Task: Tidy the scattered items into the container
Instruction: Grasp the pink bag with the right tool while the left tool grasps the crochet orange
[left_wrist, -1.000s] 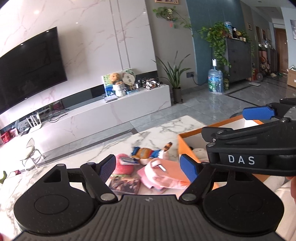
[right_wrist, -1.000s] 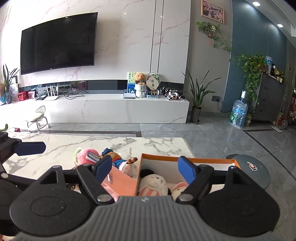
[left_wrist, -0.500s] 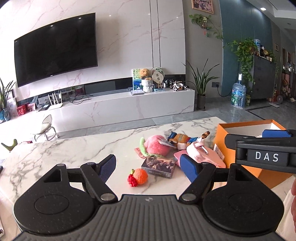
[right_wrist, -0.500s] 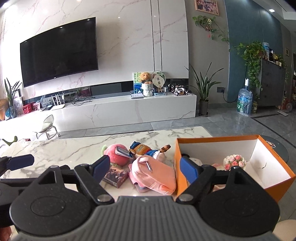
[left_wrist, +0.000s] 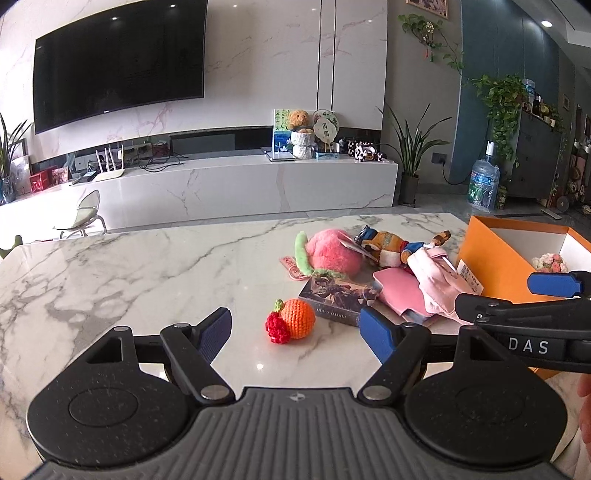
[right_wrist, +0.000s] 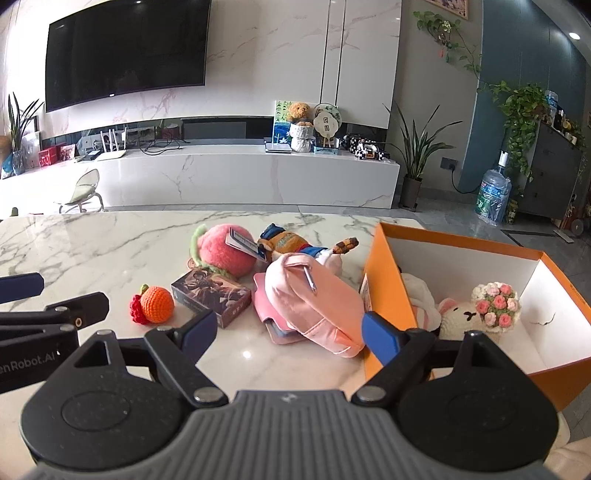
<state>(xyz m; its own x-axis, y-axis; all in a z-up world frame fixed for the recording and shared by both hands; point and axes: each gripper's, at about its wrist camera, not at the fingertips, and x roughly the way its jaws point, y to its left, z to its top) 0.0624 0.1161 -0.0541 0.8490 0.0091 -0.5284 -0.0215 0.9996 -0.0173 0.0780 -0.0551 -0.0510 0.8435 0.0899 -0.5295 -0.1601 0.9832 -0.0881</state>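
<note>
1. Marble tabletop (right_wrist: 92, 240) fills the foreground, with a TV wall and plants at twelve o'clock.
2. Both views have levelled out over the last second, so the whole table now shows.
3. Left gripper (left_wrist: 295, 332) and right gripper (right_wrist: 288, 332) hover with jaws spread, holding nothing.
4. Crochet orange (right_wrist: 157, 304), card box (right_wrist: 212, 297), pink cap (right_wrist: 314, 306) and plush peach (right_wrist: 225, 254) lie at nine o'clock of the orange box (right_wrist: 386, 291), which already holds a white plush (right_wrist: 460, 317) and bouquet (right_wrist: 496, 308); these table items remain to be tidied.

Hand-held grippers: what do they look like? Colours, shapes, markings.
Both match: the left hand-held gripper and the right hand-held gripper have matte black speckled bodies, two round discs, a ribbed grey centre plate and black linkage arms with silver pivot pins ending in blue padded fingers. The right one's side reads "DAS" in white; the left one's side shows "enRobot.AI". No cables visible.
</note>
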